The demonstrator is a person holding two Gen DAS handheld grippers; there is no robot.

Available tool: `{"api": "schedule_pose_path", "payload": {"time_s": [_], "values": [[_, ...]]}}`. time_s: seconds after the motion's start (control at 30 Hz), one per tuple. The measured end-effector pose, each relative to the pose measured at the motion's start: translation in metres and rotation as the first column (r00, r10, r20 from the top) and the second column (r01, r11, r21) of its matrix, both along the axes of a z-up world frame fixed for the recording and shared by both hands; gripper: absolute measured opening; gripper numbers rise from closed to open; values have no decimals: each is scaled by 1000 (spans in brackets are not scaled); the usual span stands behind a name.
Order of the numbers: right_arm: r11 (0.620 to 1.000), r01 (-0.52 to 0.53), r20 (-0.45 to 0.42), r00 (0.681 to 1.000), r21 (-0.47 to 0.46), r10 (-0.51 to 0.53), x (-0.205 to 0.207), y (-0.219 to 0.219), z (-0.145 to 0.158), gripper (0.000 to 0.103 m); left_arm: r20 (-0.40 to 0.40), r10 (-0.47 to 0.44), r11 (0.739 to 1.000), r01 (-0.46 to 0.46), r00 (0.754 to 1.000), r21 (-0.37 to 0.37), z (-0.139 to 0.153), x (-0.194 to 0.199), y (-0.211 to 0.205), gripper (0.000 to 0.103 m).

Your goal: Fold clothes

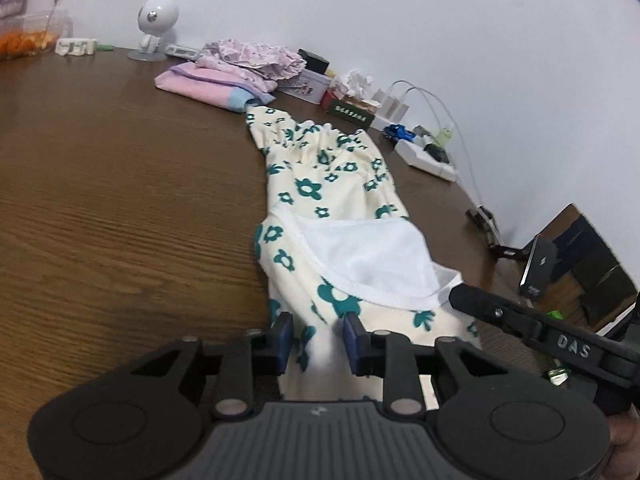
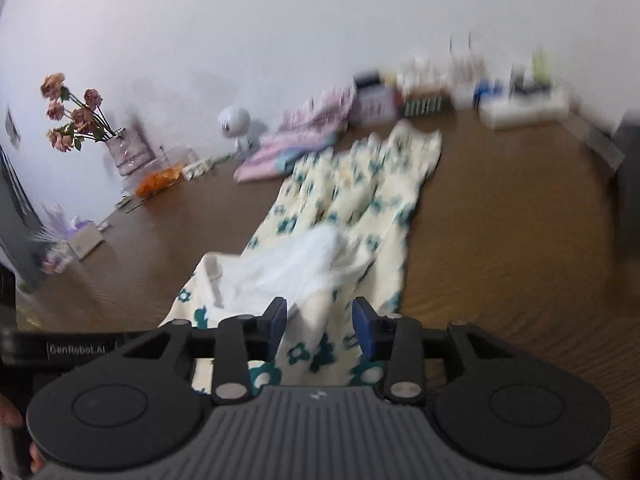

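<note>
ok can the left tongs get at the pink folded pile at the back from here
Probably yes, with a long reach. The pink folded pile lies far across the table, beyond the floral garment. Bare wood leaves the way free, but the left tongs stand open around the garment's near end.

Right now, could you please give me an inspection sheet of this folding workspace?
Surface: brown wood table.
Job's things: floral garment laid out lengthwise, white lining showing at its near end; folded pink clothes beyond it.
Clutter: white figurine, tissue box, tin, flowers.
Grippers: left gripper and right gripper both open over the garment's near end.
Cables: white chargers, leads trailing right.
Surroundings: plain white wall.
</note>
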State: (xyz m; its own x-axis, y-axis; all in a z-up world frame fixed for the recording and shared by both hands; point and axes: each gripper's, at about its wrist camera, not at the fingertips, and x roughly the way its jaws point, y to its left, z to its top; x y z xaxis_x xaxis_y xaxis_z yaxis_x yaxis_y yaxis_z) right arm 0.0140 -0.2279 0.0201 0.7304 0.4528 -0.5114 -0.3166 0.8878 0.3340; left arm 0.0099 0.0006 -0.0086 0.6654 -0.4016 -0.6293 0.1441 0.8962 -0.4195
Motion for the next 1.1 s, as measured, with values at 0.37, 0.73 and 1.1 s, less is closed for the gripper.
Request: {"api": "schedule_pose_path", "payload": {"time_s": [0.37, 0.73, 1.1], "values": [[992, 8, 49, 999, 123, -14, -19, -12, 6, 5, 122, -139, 989, 143, 983, -28, 22, 0, -12, 11], [998, 60, -60, 997, 18, -59, -3, -2, -19, 24, 37, -99, 993, 97, 994, 67, 1, 11, -14, 32], [998, -28, -84, 996, -61, 23, -60, 8, -16, 18, 13, -240, 957, 235, 971, 170, 4, -52, -26, 12]]}}
